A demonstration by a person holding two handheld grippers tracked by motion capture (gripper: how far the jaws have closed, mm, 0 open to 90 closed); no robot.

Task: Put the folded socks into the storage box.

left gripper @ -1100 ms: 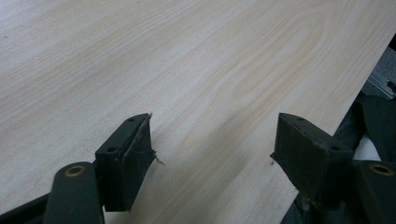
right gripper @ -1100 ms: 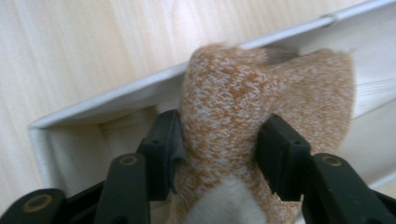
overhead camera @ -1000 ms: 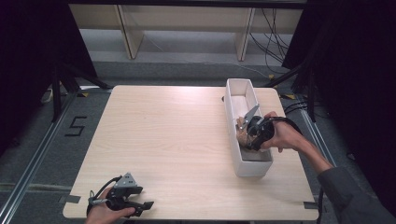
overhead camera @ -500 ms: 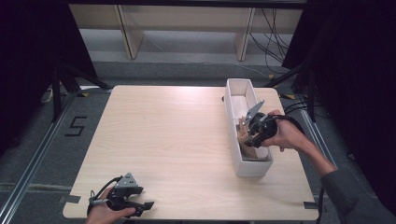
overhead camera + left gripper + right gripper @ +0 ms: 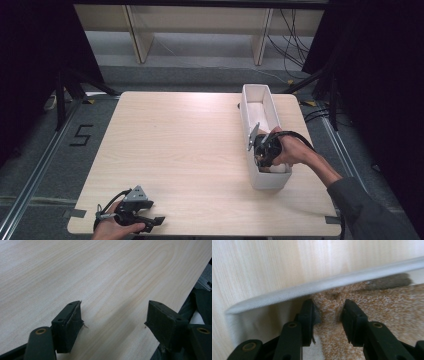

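The knitted brown sock (image 5: 329, 312), down in the white box (image 5: 250, 107), is being pinched between the right gripper (image 5: 328, 312) fingers, just closing in. Left gripper (image 5: 113, 320) is parked on the worktop (image 5: 185, 145), fingers wide, nothing between.

Pale wood-grain bench (image 5: 190, 150), rectangular, on a grey floor (image 5: 45, 165). Carries a long white bin (image 5: 262, 112), standing lengthwise at the right edge, under the right hand-held gripper (image 5: 261, 159). Bears the left hand-held gripper (image 5: 150, 220) at the near left corner, well apart from the bin. Taped at the near corners.
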